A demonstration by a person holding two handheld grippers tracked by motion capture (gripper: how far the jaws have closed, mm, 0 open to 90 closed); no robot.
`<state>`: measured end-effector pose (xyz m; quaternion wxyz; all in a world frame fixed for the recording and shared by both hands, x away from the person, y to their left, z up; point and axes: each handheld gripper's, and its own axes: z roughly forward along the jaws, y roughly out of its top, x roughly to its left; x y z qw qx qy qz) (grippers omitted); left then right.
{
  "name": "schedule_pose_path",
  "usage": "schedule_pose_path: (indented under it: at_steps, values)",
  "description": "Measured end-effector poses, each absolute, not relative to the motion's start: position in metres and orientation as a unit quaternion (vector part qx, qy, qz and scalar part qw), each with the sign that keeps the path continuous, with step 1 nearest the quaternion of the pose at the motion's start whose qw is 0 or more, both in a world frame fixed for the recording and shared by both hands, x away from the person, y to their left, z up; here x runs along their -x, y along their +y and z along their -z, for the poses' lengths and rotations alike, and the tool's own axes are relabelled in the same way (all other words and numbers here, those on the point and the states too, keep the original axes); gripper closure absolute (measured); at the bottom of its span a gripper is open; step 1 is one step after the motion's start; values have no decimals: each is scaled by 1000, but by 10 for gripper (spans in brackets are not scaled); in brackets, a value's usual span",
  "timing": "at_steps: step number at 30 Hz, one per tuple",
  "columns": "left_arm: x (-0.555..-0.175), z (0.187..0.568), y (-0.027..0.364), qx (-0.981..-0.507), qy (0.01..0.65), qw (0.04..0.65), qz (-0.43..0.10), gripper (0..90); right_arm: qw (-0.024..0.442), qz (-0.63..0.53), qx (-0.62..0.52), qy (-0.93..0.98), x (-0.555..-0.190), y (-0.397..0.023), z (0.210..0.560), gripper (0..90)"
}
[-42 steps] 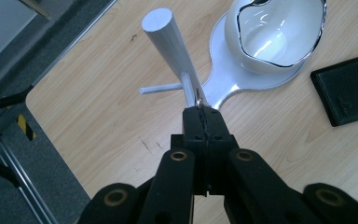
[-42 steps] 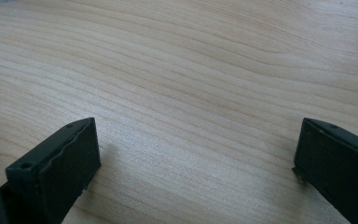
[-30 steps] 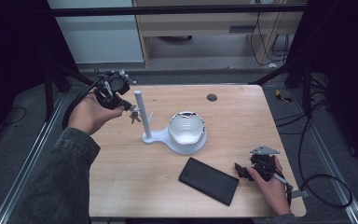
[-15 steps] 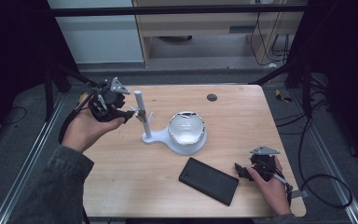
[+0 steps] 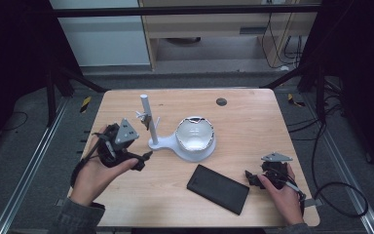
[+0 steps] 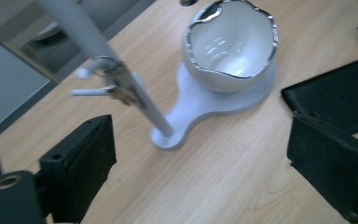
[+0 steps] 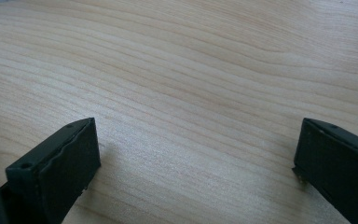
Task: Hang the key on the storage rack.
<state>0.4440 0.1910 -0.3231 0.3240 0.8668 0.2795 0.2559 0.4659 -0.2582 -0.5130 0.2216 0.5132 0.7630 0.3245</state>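
Left gripper (image 5: 143, 160): near left of the bench, fingers just opened wide apart, nothing between them.
Stand: white post (image 5: 149, 122) on a flat white base, mid-bench; small metal keys (image 6: 121, 86) hang on its peg.
White bowl (image 5: 195, 134): on that base.
Black flat slab (image 5: 218, 188): near, right of centre.
Right gripper (image 5: 251, 177): near right, fingers apart over bare wood.

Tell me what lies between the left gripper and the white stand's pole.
Bare wood. In the high view the left gripper sits apart from the pole, with plain table between; its jaws, just opened, hold nothing.
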Motion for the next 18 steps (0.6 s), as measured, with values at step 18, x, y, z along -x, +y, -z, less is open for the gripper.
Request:
schedule_pose_path:
  at_steps: [18]
  values:
    - [-443, 417, 139, -877, 284, 344, -182, 110, 222, -325, -516, 761, -465, -258, 513, 3]
